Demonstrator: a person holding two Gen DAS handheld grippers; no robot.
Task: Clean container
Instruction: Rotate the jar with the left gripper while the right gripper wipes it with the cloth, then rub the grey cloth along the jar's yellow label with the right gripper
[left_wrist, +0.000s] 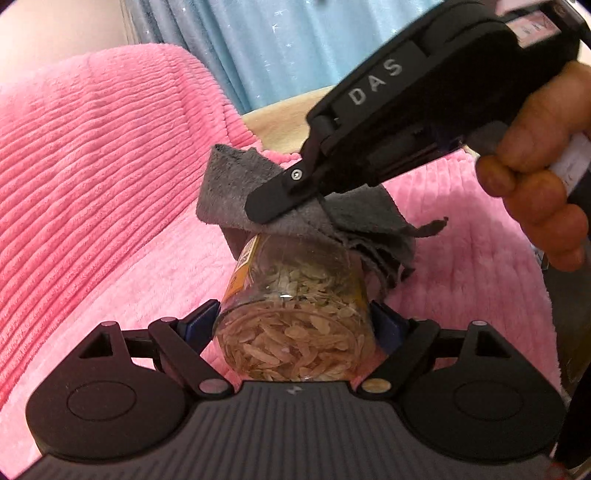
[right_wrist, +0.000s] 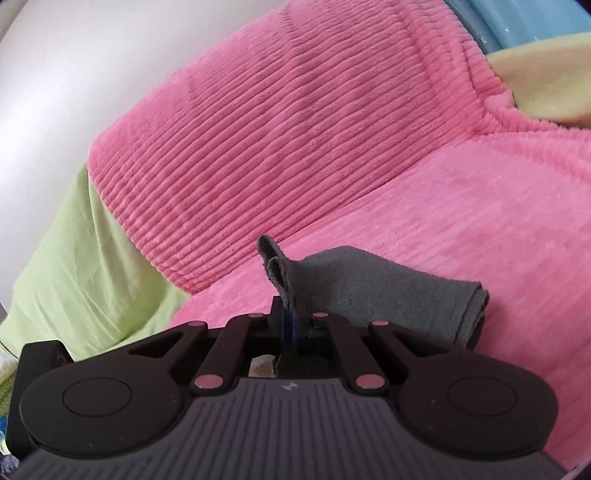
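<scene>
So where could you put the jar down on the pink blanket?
The flat pink blanket left of the jar, below the ribbed pink hump, is bare. So is the patch right of the grey cloth, before the hand. It is crowded around the jar, where both tools and the cloth meet.

Bright, soft light; fisheye-warped edges.
</scene>
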